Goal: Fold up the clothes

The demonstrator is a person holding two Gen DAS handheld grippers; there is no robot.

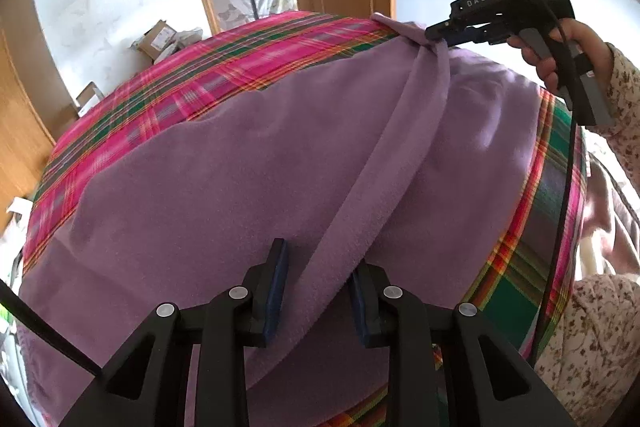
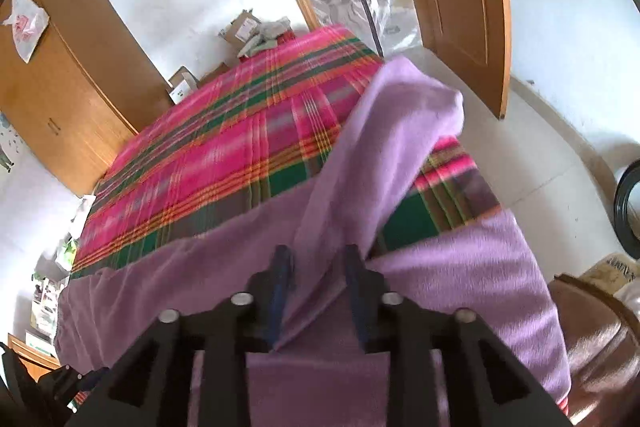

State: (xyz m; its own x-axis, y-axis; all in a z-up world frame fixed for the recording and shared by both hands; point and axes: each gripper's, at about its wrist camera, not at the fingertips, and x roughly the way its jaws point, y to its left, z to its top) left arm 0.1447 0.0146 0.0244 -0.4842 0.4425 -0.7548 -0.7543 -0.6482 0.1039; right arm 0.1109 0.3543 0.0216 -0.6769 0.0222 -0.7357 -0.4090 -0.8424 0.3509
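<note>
A purple fleece cloth [image 1: 240, 167] lies spread over a bed with a pink and green plaid sheet [image 1: 160, 87]. One edge of it is raised into a taut band between my two grippers. My left gripper [image 1: 318, 279] is shut on the near end of that band. My right gripper [image 1: 434, 37], held in a hand [image 1: 560, 39], pinches the far end above the bed's far edge. In the right wrist view the right gripper [image 2: 318, 267] holds a lifted flap of the purple cloth [image 2: 460, 267], which drapes over the plaid sheet [image 2: 220, 147].
A wooden wardrobe [image 2: 52, 87] stands to the left of the bed and a wooden door [image 2: 460, 7] is ajar beyond it. Cardboard boxes [image 2: 240, 27] sit by the far wall. A floral sleeve [image 1: 592, 327] is at the bed's right side.
</note>
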